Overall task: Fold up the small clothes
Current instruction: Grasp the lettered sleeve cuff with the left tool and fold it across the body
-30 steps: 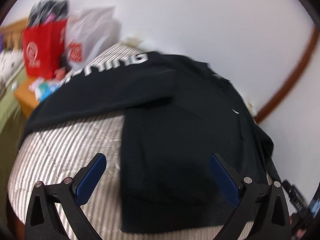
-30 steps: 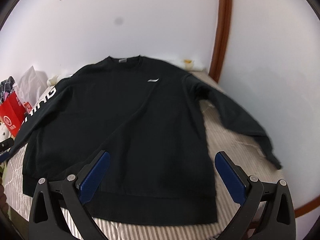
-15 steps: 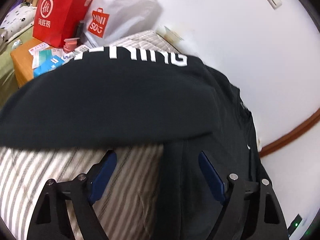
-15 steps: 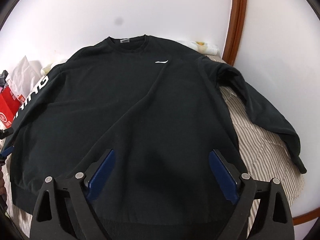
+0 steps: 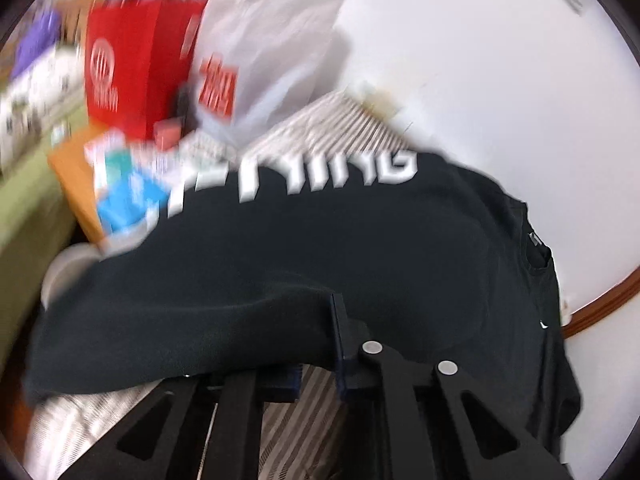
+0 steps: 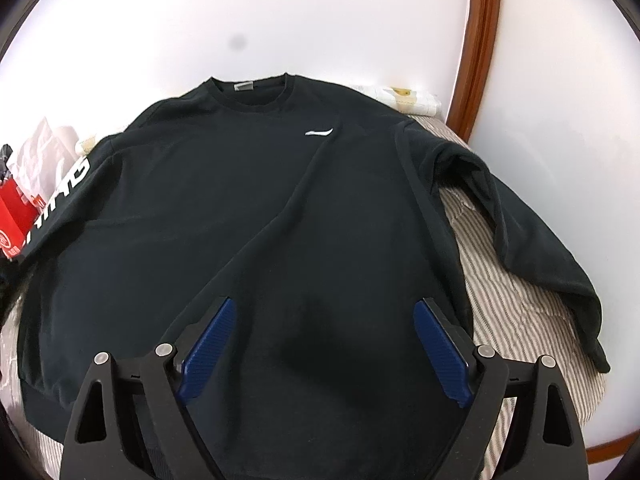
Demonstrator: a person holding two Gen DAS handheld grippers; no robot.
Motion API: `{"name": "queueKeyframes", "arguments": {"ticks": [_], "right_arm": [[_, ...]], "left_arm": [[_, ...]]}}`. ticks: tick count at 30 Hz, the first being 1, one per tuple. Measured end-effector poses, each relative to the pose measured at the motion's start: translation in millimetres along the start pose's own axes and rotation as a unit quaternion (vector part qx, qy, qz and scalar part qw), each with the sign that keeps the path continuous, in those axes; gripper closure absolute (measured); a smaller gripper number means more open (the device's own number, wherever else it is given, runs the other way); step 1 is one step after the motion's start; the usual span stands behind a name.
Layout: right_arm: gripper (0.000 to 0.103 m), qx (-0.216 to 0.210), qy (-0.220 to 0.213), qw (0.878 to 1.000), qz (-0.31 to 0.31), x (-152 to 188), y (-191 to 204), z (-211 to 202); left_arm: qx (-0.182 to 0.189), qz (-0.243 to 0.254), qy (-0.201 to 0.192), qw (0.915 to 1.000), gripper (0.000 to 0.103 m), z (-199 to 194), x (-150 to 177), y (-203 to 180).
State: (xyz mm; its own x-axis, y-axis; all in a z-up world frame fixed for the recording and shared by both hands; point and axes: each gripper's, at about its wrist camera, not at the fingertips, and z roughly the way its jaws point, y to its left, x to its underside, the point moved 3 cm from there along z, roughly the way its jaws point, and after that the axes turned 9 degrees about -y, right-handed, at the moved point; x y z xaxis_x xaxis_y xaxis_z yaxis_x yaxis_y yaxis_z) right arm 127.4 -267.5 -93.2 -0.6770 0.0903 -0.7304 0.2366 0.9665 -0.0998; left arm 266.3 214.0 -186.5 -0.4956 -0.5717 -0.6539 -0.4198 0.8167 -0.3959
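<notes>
One black sweatshirt, two shopping bags.

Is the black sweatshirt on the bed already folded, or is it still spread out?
Spread out. The black sweatshirt lies flat on the striped bed, both sleeves out to the sides.

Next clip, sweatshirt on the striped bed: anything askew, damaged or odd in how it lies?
Nothing damaged. The black sweatshirt lies mostly flat on the striped bed. Its plain sleeve is rumpled and angles off toward the bed's edge. The left gripper is shut on the lettered sleeve.
</notes>
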Motion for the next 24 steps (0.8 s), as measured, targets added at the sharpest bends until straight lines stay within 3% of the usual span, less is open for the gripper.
{"name": "queueKeyframes", "arguments": {"ticks": [2, 6, 12, 18, 24], "right_arm": [[0.014, -0.002, -0.007, 1.000, 0.002, -4.9, -4.8, -1.2], [0.014, 0.000, -0.021, 1.000, 0.004, -15.2, -14.9, -3.8], [0.014, 0.024, -0.040, 0.999, -0.010, -24.2, -30.9, -9.7], [0.014, 0.034, -0.037, 0.999, 0.001, -13.6, -53.4, -10.1], [0.014, 0.055, -0.005, 0.998, 0.009, 5.8, -74.6, 3.3]], "left_arm": [[-0.001, 0.029, -0.022, 0.9993, 0.095, -10.8, -13.2, -20.8], [0.039, 0.079, -0.045, 0.9950, 0.096, -26.2, -31.7, -77.3], [0.105, 0.163, -0.036, 0.9803, 0.096, -19.5, -29.0, -186.4], [0.142, 0.276, 0.001, 0.9506, 0.096, 10.7, 31.6, -288.3], [0.151, 0.315, 0.073, 0.9342, 0.096, 42.5, 95.9, -327.0]]}}
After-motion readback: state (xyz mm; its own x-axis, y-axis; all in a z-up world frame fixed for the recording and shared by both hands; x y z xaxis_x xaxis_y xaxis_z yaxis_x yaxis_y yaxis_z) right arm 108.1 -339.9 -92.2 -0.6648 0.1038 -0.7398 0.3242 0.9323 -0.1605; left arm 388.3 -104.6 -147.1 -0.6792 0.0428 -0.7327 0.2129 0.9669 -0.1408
